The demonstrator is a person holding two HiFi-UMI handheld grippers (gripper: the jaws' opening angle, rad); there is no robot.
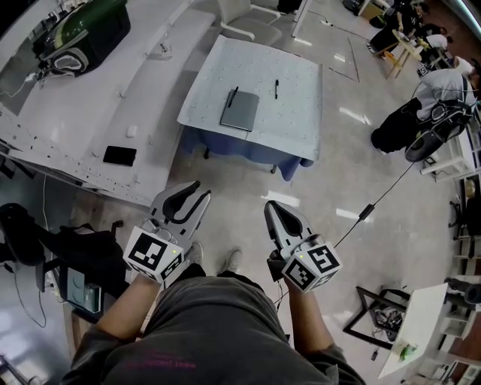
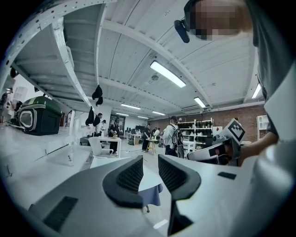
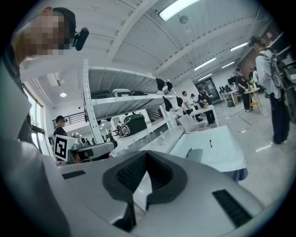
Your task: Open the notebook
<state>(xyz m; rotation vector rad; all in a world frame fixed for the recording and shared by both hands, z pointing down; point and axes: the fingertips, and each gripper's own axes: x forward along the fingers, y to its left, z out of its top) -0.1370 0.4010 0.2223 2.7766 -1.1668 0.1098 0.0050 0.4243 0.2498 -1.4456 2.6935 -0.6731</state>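
A closed grey notebook [image 1: 240, 110] lies on a table under a white cloth [image 1: 293, 113], far ahead of me across the floor. A black pen [image 1: 232, 96] rests along its left edge, and a second pen [image 1: 276, 89] lies to its right. Both grippers hover at waist height, well short of the table. My left gripper [image 1: 201, 189] stands open with nothing between its jaws, as the left gripper view [image 2: 150, 159] confirms. My right gripper [image 1: 269, 205] is shut and empty. In the right gripper view [image 3: 147, 155] the notebook [image 3: 202, 154] shows beyond the jaws.
A long white bench [image 1: 90, 113] runs along the left, with a black phone [image 1: 119, 156] and a green and black machine [image 1: 83, 30] on it. A white chair [image 1: 244, 19] stands behind the table. A person [image 1: 421, 113] is at the right, and a cable [image 1: 376, 203] crosses the floor.
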